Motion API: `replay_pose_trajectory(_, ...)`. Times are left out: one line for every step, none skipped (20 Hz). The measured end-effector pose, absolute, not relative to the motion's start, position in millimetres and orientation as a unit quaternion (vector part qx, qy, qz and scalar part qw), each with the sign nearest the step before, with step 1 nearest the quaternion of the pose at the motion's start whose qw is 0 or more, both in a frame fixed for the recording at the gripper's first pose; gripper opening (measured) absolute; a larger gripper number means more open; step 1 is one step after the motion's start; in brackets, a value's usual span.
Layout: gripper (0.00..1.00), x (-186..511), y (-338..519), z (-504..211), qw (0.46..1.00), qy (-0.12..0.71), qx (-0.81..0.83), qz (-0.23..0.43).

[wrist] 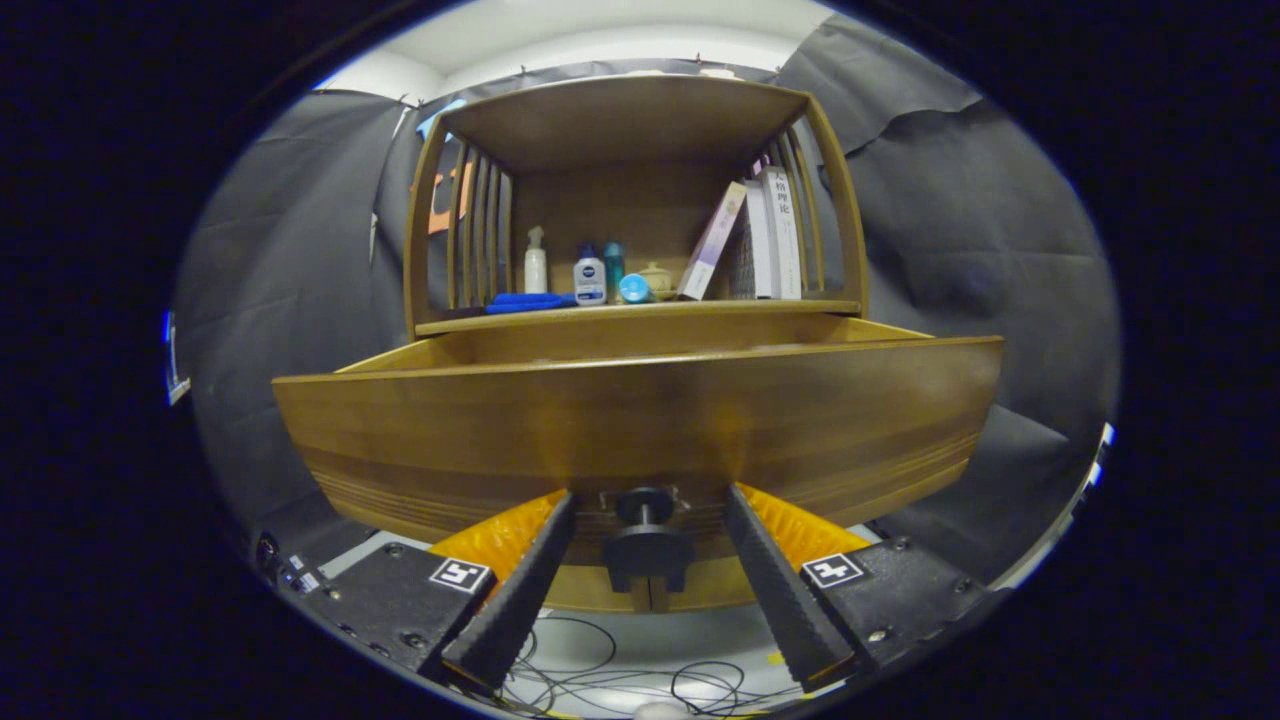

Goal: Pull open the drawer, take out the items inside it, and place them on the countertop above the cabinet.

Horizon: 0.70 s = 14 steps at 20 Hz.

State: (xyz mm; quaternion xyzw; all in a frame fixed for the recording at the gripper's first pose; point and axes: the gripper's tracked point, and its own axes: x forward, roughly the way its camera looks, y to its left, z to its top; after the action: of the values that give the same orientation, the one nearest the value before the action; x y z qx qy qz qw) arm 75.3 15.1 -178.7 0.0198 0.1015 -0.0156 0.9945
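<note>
hand-held gripper (648,512) spread wide, fingers either side of drawer (640,420) knob (647,545), not touching, drawer pulled out

The gripper (648,515) is level and points straight forward, with its two fingers spread apart — the jaws stand wide, not closed on anything. The left finger (520,590) and the right finger (775,580) both lean inward toward their tips, so the gap between them is narrower at the far end than near the body. Each finger has a ribbed inner face. Behind each finger sits a flat mounting block (400,600) with screws and a small square marker (459,574) on top — one block on each side. The fingertips do not touch each other, and neither finger presses on anything.
</note>
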Motion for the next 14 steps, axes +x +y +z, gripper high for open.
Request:
replay_pose_trajectory(0.99,76,15,-180,0.994,0.102,0.02,-0.016)
replay_pose_trajectory(0.99,79,16,-179,0.994,0.102,0.025,-0.015)
replay_pose_trajectory(0.99,81,17,-180,0.994,0.106,0.027,-0.016)
replay_pose_trajectory(0.99,85,17,-178,0.994,0.108,0.025,-0.017)
replay_pose_trajectory(0.99,91,17,-178,0.993,0.113,0.021,-0.018)
replay_pose_trajectory(0.99,97,16,-176,0.993,0.116,0.023,-0.017)
replay_pose_trajectory(0.99,100,18,-176,0.992,0.12,0.026,-0.017)
replay_pose_trajectory(0.99,107,19,-175,0.992,0.121,0.028,-0.017)
replay_pose_trajectory(0.99,114,18,-174,0.992,0.122,0.025,-0.018)
replay_pose_trajectory(0.99,122,18,-172,0.992,0.123,0.026,-0.018)
replay_pose_trajectory(0.99,131,18,-171,0.992,0.122,0.027,-0.019)
replay_pose_trajectory(0.99,140,19,-168,0.992,0.12,0.029,-0.02)
replay_pose_trajectory(0.99,149,19,-164,0.993,0.115,0.032,-0.023)
replay_pose_trajectory(0.99,152,21,-167,0.991,0.13,0.03,-0.024)
